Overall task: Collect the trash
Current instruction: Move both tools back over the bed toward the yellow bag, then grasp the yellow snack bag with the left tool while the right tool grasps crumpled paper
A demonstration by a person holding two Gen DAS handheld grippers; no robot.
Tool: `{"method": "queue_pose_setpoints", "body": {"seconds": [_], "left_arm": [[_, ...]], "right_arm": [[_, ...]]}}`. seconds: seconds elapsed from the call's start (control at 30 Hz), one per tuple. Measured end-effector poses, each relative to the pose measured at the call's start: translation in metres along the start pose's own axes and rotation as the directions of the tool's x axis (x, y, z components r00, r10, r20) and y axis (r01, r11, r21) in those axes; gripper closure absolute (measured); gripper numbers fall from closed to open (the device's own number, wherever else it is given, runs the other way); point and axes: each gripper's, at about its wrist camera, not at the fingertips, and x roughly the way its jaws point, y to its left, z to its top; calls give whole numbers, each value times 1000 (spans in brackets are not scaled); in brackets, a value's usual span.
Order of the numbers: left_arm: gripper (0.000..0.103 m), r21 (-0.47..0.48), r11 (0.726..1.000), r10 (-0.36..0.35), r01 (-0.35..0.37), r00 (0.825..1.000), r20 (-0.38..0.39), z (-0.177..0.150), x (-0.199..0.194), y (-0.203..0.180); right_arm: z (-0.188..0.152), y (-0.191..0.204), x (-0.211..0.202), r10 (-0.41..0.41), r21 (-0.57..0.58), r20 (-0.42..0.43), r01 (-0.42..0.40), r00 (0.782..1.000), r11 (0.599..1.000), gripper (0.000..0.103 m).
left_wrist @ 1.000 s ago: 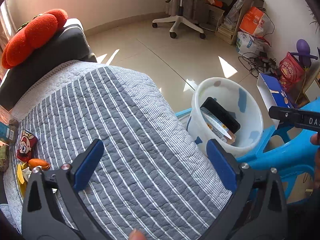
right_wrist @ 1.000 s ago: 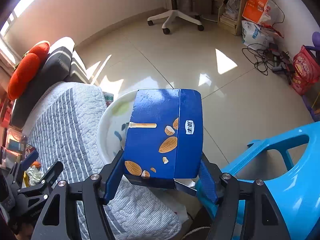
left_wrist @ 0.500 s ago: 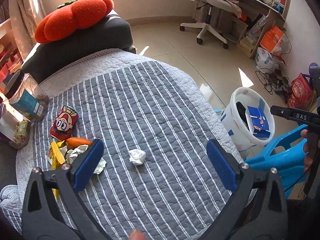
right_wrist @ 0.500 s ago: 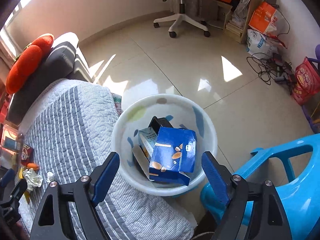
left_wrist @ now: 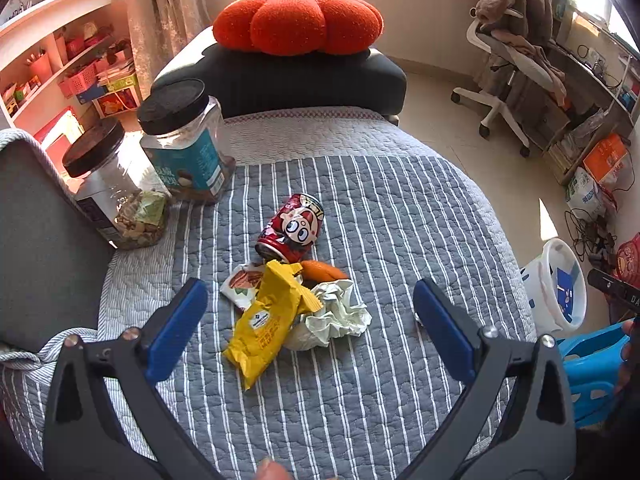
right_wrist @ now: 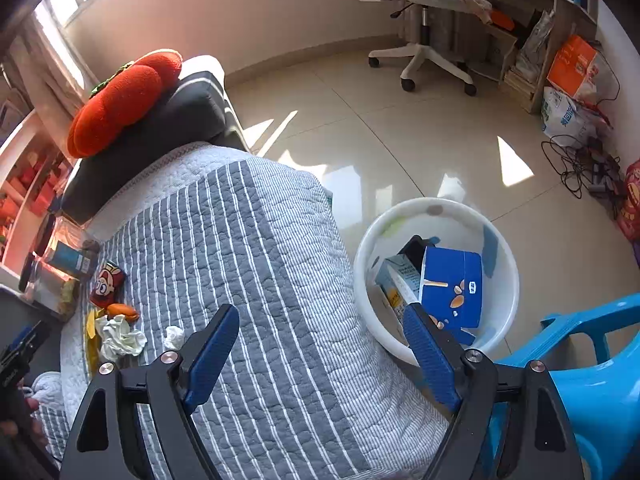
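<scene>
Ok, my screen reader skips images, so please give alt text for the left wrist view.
Open blue-padded left gripper hovers over a yellow snack wrapper, crumpled white paper and a red cartoon drink can on a grey striped quilt.

I'm working in a lived-in home room: a quilted striped sofa [left_wrist: 400,208] with a tomato-shaped cushion [left_wrist: 298,22] on its arm, toy shelves [left_wrist: 76,68] behind it, a desk chair [right_wrist: 420,20] across the tiled floor beyond.
</scene>
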Motion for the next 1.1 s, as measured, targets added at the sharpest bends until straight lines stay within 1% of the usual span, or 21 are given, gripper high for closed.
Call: {"method": "queue_pose_setpoints", "body": {"seconds": [0.07, 0.13, 0.2, 0.3, 0.37, 0.47, 0.5, 0.53, 0.6, 0.67, 0.73, 0.8, 0.83, 0.87, 0.9, 0.93, 0.97, 1.0, 1.03, 1.1], "left_arm": [[1, -31, 999, 10, -10, 1000, -10, 3, 1, 19], [1, -54, 998, 21, -23, 999, -36, 6, 7, 35], [1, -51, 999, 1, -6, 996, -94, 6, 22, 45], [1, -21, 999, -53, 50, 982, -184, 0, 52, 50], [1, -4, 999, -52, 52, 970, -236, -6, 71, 50], [10, 16, 996, -75, 84, 953, -295, -13, 94, 45], [11, 20, 994, -92, 103, 947, -309, -15, 101, 42], [11, 22, 993, -104, 118, 942, -318, -16, 108, 40], [12, 16, 993, -102, 114, 936, -336, -19, 122, 42], [14, -25, 992, -123, 122, 925, -358, -23, 136, 47], [16, -79, 986, -166, 147, 913, -372, -27, 144, 54], [17, -113, 981, -190, 159, 910, -369, -29, 148, 59], [20, -131, 977, -204, 167, 908, -365, -30, 148, 62], [28, -154, 972, -223, 177, 905, -362, -31, 148, 66], [34, -179, 966, -243, 189, 901, -360, -31, 148, 70], [35, -202, 959, -263, 201, 896, -356, -31, 146, 74], [39, -210, 955, -273, 209, 895, -352, -31, 144, 76], [44, -209, 954, -280, 217, 895, -348, -30, 141, 77], [45, -204, 954, -282, 222, 896, -342, -30, 137, 77], [50, -182, 957, -274, 224, 904, -329, -27, 126, 76]], "right_arm": [[-2, 16, 0, 6, -34, 5, -6, 1000, 999, 17], [-4, 32, 3, 9, -66, 5, -9, 1000, 998, 17], [-7, 48, 8, 8, -100, -1, -8, 1000, 995, 17], [-10, 65, 18, -1, -142, -18, -2, 1000, 990, 17], [-13, 71, 24, -10, -160, -31, 5, 999, 987, 17], [-16, 76, 34, -26, -174, -49, 18, 998, 985, 17], [-16, 77, 36, -32, -174, -53, 22, 998, 984, 17], [-17, 77, 39, -36, -173, -57, 25, 998, 985, 17], [-17, 76, 42, -37, -166, -65, 26, 997, 986, 17], [-18, 77, 45, -34, -159, -73, 22, 997, 987, 17], [-19, 79, 47, -32, -158, -81, 19, 996, 987, 17], [-21, 81, 48, -31, -166, -85, 17, 996, 986, 17], [-21, 83, 49, -33, -174, -85, 18, 996, 985, 17], [-22, 85, 49, -36, -182, -84, 20, 996, 983, 17], [-22, 87, 50, -38, -189, -84, 22, 996, 982, 17], [-23, 89, 50, -39, -194, -84, 22, 996, 981, 17], [-23, 92, 51, -39, -199, -85, 21, 996, 980, 17], [-23, 95, 53, -37, -203, -87, 19, 996, 979, 17], [-24, 98, 54, -36, -208, -88, 16, 995, 978, 17], [-26, 106, 56, -30, -222, -92, 9, 995, 975, 17]]}}
